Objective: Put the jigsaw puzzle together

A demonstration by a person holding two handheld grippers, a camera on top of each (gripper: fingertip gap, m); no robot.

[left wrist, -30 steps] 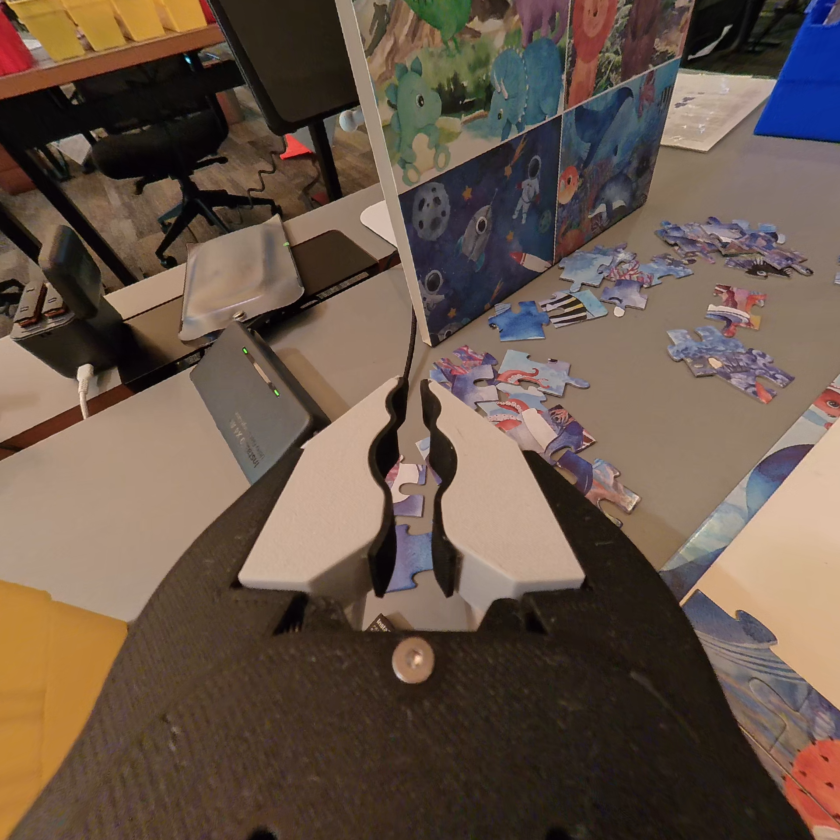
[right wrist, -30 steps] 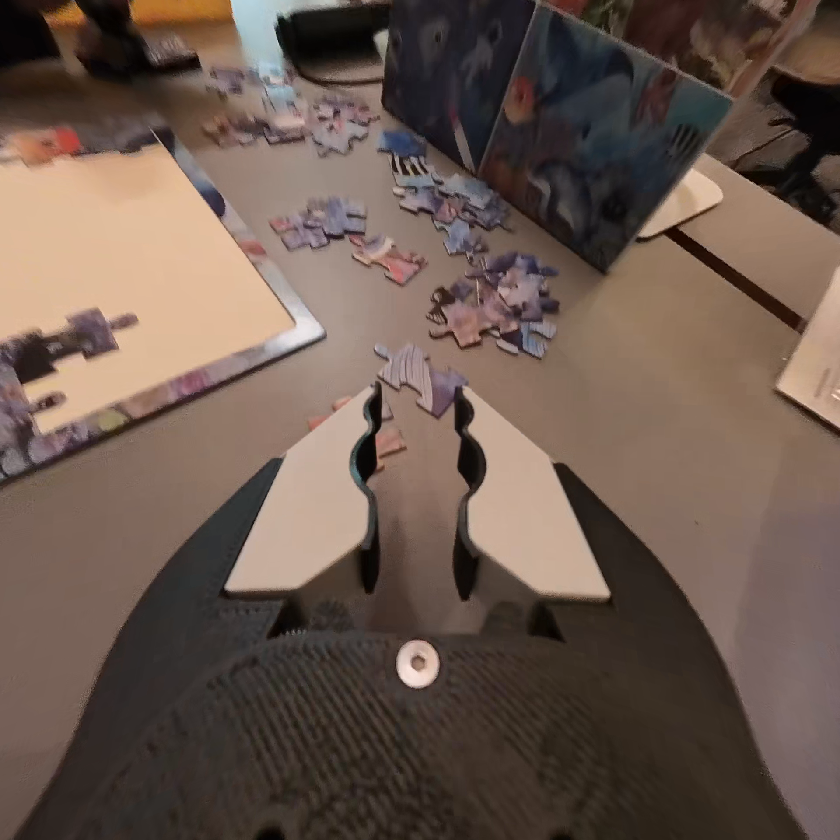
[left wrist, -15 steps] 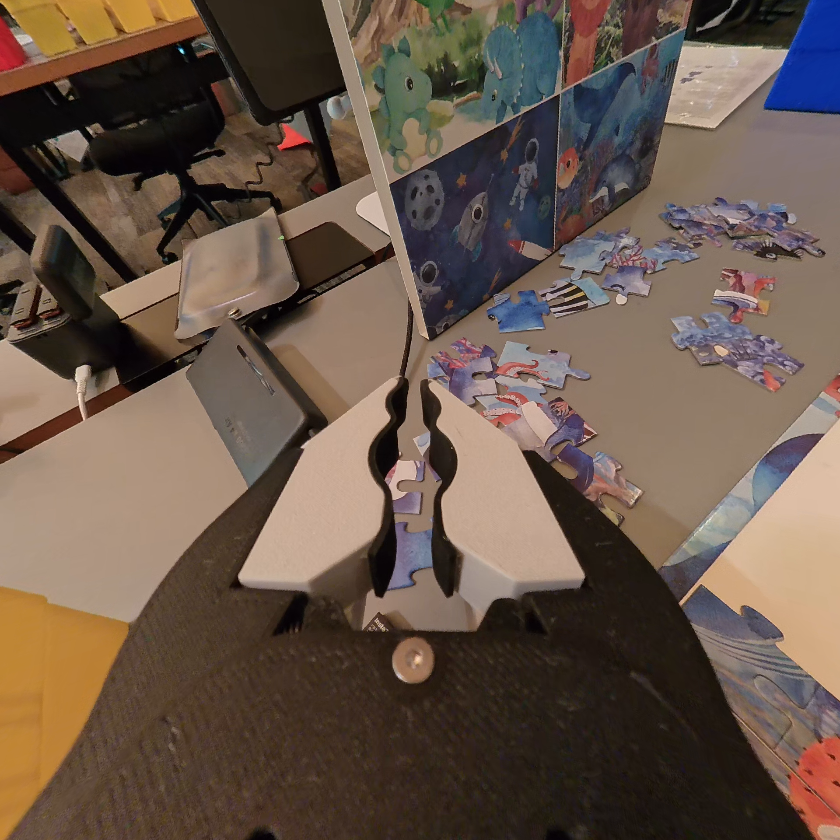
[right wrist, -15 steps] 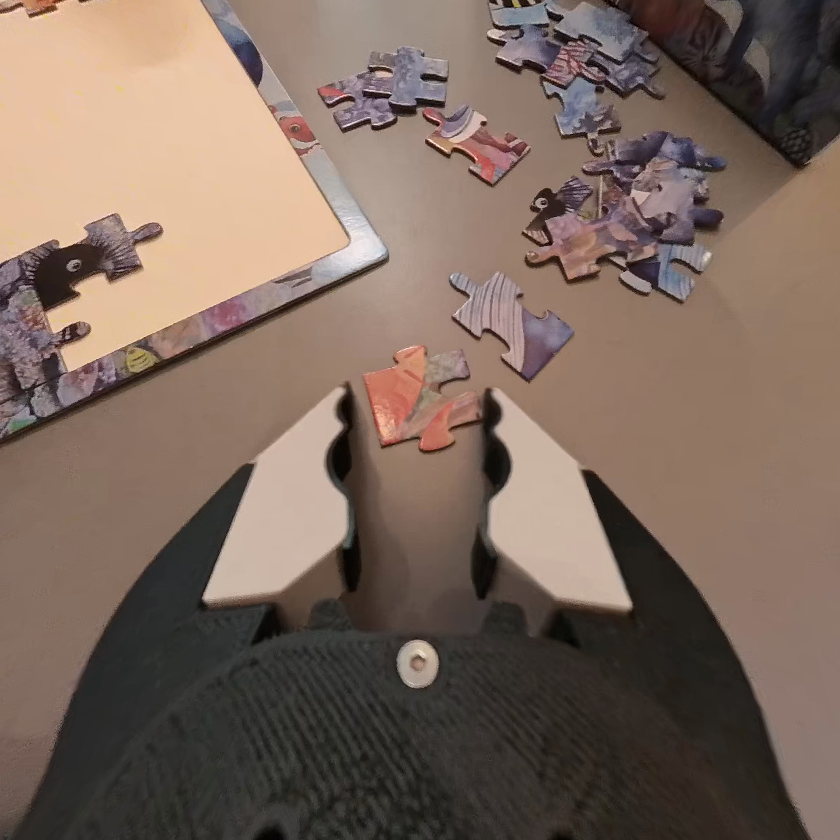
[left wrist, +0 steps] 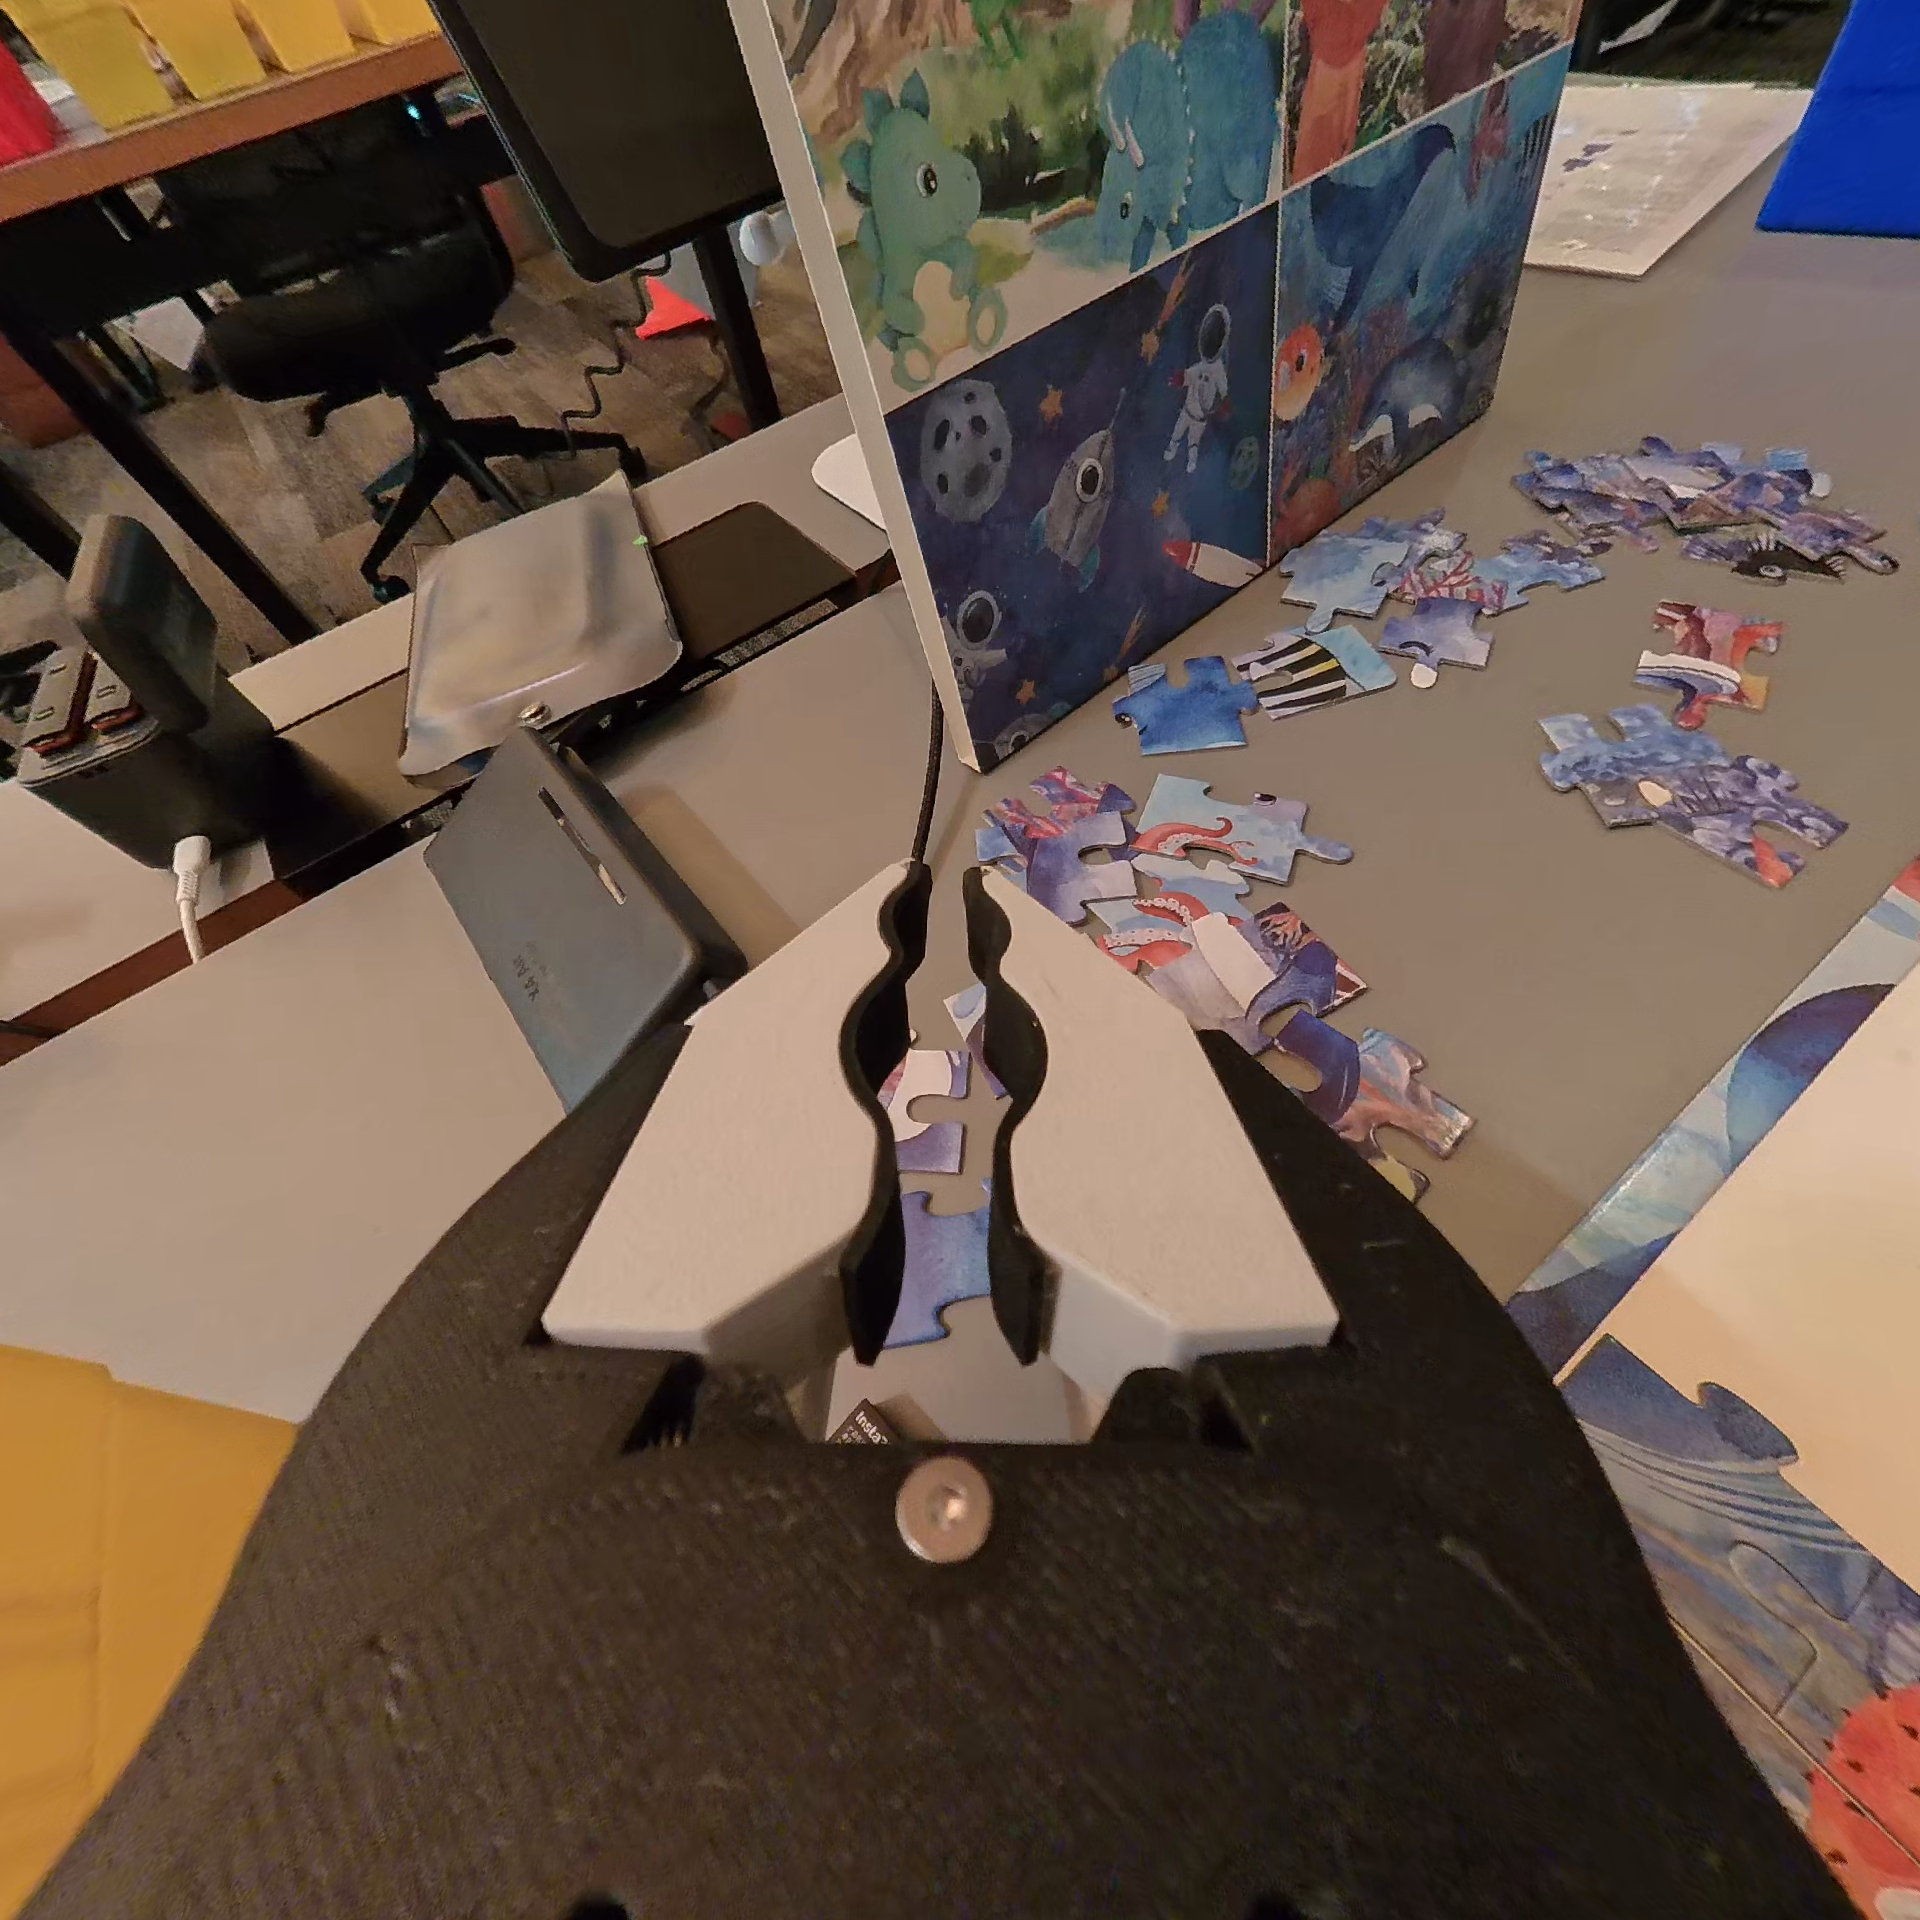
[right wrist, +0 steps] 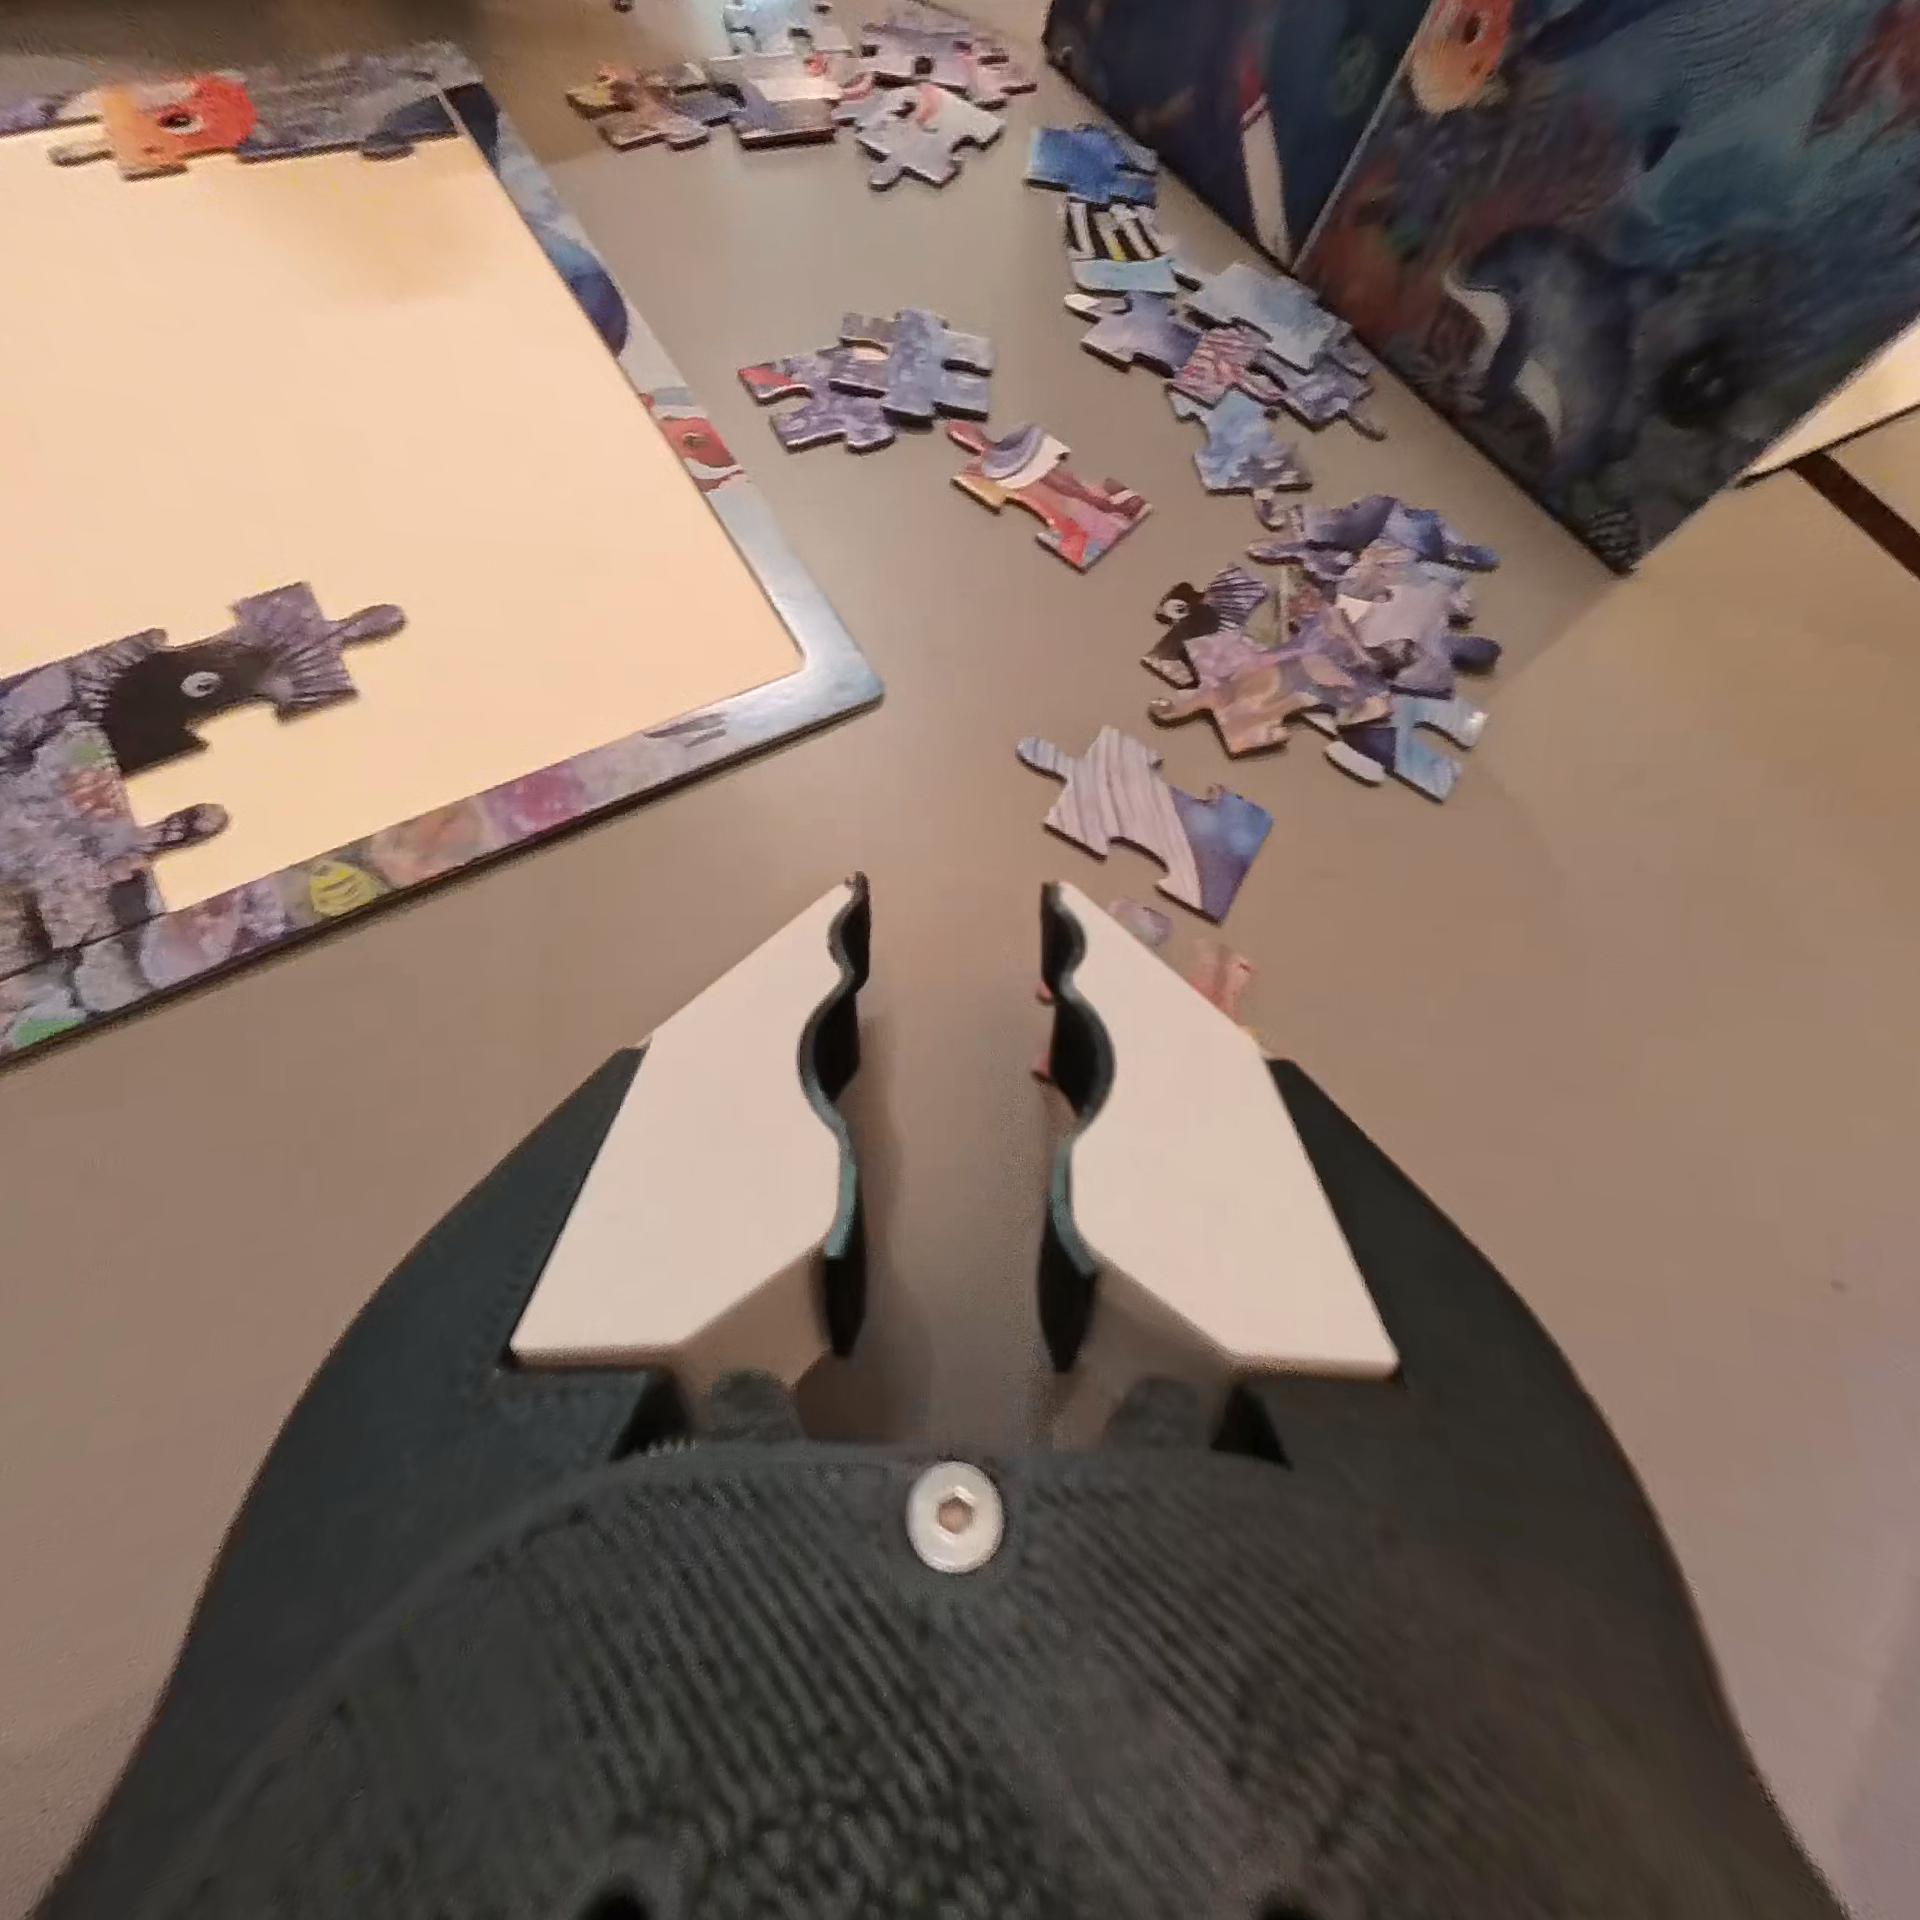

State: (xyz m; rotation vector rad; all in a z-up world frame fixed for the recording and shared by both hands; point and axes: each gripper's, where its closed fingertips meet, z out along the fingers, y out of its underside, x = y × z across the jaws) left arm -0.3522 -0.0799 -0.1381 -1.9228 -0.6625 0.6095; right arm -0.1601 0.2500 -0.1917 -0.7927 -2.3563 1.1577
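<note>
The puzzle board [right wrist: 395,416] lies flat at the upper left of the right wrist frame, its cream centre mostly bare, with a black-fish piece [right wrist: 239,675] fitted at its lower left. Loose pieces [right wrist: 1340,665] scatter to its right on the grey table [right wrist: 1558,1039]. The right gripper [right wrist: 954,899] hovers released, jaws apart, empty. The left gripper [left wrist: 943,883] is nearly clenched over a blue piece [left wrist: 940,1262]; whether it grips anything, I cannot tell.

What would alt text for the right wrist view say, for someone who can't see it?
An open two-finger gripper hovers over a grey table, empty, near a striped blue puzzle piece. To the left lies a mostly unfilled puzzle tray; loose pieces are scattered ahead.
</note>
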